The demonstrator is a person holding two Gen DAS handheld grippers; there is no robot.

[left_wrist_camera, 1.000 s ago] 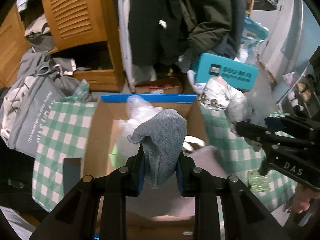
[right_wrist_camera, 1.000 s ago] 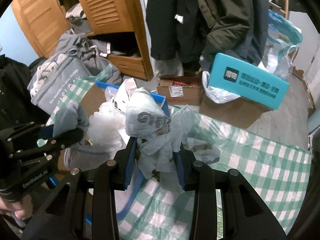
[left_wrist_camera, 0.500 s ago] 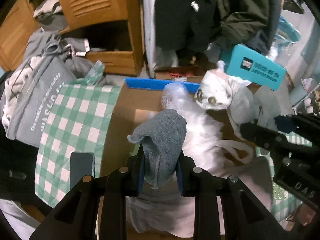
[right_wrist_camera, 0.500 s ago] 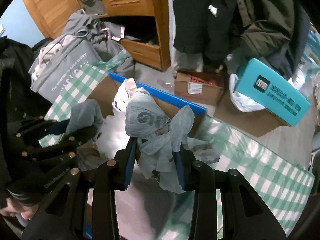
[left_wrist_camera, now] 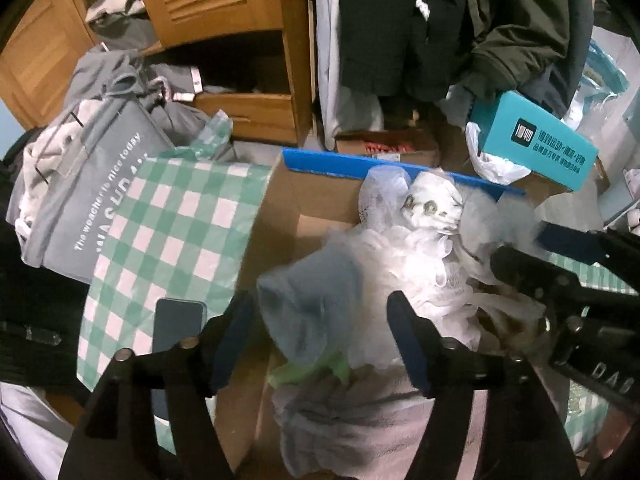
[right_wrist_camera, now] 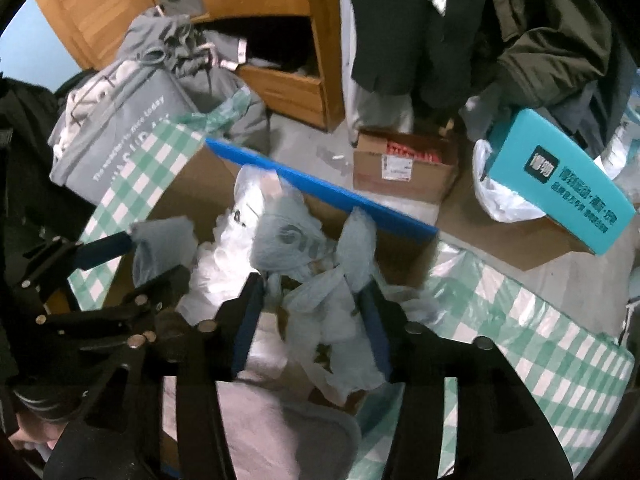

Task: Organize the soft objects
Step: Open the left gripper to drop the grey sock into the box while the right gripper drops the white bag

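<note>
Closest in, left view: left gripper (left_wrist_camera: 317, 300) spread wide, with a crumpled grey-blue cloth (left_wrist_camera: 308, 320) loose between the pads, blurred, seemingly gripped by neither. Below it, a folded pinkish-grey towel (left_wrist_camera: 360, 420) already filling the near end of the open cardboard box with the blue rim (left_wrist_camera: 340, 166).

Right view: right gripper (right_wrist_camera: 310, 286) also gaping, around a knotted pale blue plastic bag (right_wrist_camera: 296, 240) inside the same box; hard to tell whether the bag brushes the pad on the right.

Likely trouble:
- Could snag cloth or bag on a rubber pad and drag it back out on withdrawal. Better to lift straight up, jaws kept wide.
- Could knock tool against tool. Both crowd the same box, close together, with little slack between.
- Could spill over the far blue rim. A fluffy white mesh puff (left_wrist_camera: 416, 256) and a white printed plastic bag (left_wrist_camera: 432, 200) are heaped high against it, so pressing down on the pile may push them over.
- Could sweep the dark smartphone (left_wrist_camera: 176, 328) off the green-and-white checked tablecloth (left_wrist_camera: 180, 220), just beside the box wall, near the table's near edge, on a careless swing to the left.

Room to move: upward and back toward the holder, free. To the right of the box, bare checked cloth. To the left, only a narrow strip before the table edge and a grey printed tote bag (left_wrist_camera: 92, 184). Beyond the rim, a drop to the floor, then a small cardboard carton (right_wrist_camera: 404, 164), a teal box (left_wrist_camera: 536, 140), a wooden louvred cabinet (left_wrist_camera: 224, 0) and dark hanging jackets (right_wrist_camera: 480, 20), well apart from the work.
</note>
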